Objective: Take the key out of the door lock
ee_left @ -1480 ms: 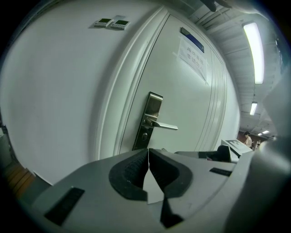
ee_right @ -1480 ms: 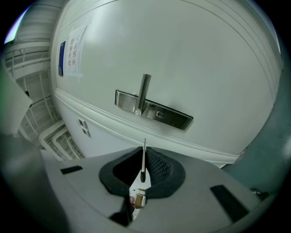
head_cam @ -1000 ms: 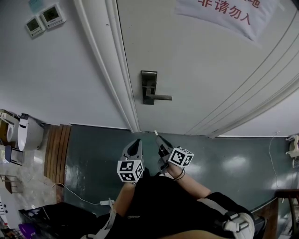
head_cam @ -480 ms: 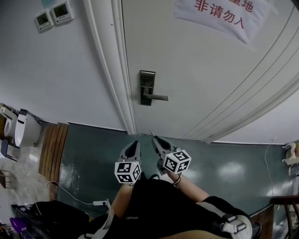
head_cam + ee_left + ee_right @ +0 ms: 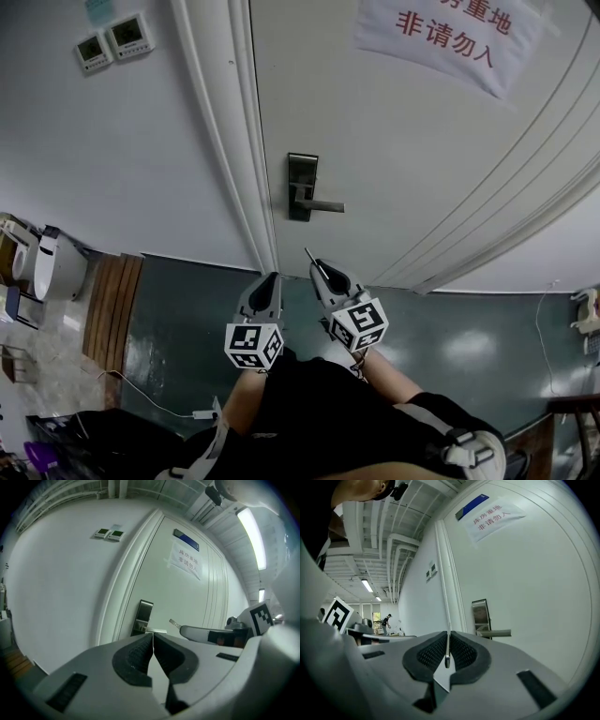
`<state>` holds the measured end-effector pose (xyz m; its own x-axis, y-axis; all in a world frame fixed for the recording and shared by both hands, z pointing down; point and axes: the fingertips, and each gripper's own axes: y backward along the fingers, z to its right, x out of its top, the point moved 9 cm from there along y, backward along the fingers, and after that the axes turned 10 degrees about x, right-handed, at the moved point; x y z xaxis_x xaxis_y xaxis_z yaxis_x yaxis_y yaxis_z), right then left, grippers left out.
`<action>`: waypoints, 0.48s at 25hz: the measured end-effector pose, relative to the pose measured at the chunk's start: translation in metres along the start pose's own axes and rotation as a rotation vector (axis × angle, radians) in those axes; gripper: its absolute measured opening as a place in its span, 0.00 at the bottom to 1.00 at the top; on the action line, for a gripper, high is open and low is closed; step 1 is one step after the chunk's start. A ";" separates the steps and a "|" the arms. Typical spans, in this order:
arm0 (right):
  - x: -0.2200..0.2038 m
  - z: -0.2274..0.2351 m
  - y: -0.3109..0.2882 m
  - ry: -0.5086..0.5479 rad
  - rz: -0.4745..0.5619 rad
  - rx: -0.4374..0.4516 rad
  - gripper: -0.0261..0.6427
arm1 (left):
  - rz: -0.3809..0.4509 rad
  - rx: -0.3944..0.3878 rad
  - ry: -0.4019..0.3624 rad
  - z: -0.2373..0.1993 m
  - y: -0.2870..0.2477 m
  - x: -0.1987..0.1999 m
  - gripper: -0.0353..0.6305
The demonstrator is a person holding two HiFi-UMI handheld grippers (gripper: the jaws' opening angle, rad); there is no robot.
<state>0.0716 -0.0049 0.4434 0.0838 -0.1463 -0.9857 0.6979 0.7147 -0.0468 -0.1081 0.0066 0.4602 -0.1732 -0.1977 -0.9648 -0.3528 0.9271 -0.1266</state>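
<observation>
The dark metal lock plate (image 5: 301, 186) with its lever handle (image 5: 323, 205) sits on the white door; no key shows in it. My right gripper (image 5: 317, 266) hangs below the lock, shut on a thin metal key (image 5: 308, 255) whose tip sticks out past the jaws. The right gripper view shows the key (image 5: 447, 653) edge-on between the pads, with the lock plate (image 5: 480, 613) ahead. My left gripper (image 5: 272, 277) is beside it, shut and empty. In the left gripper view the key (image 5: 174, 622) pokes from the right gripper (image 5: 201, 632), near the lock plate (image 5: 142, 617).
A paper sign (image 5: 450, 42) with red print hangs high on the door. Two wall control panels (image 5: 117, 37) sit left of the door frame (image 5: 220, 141). Below are a dark green floor (image 5: 469, 328), a wooden board (image 5: 112, 300) at the left and a white cable (image 5: 159, 398).
The head view has shifted a little. The right gripper has risen slightly toward the door, still holding the key. The left gripper stays beside it.
</observation>
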 end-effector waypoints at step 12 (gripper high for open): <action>0.042 0.001 -0.025 0.154 0.047 -0.043 0.08 | 0.126 -0.017 -0.096 -0.009 -0.013 0.053 0.09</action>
<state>0.0582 -0.0292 0.4032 0.0031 -0.0083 -1.0000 0.6646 0.7472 -0.0041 -0.1211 -0.0186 0.4130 -0.1283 -0.0475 -0.9906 -0.3496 0.9369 0.0004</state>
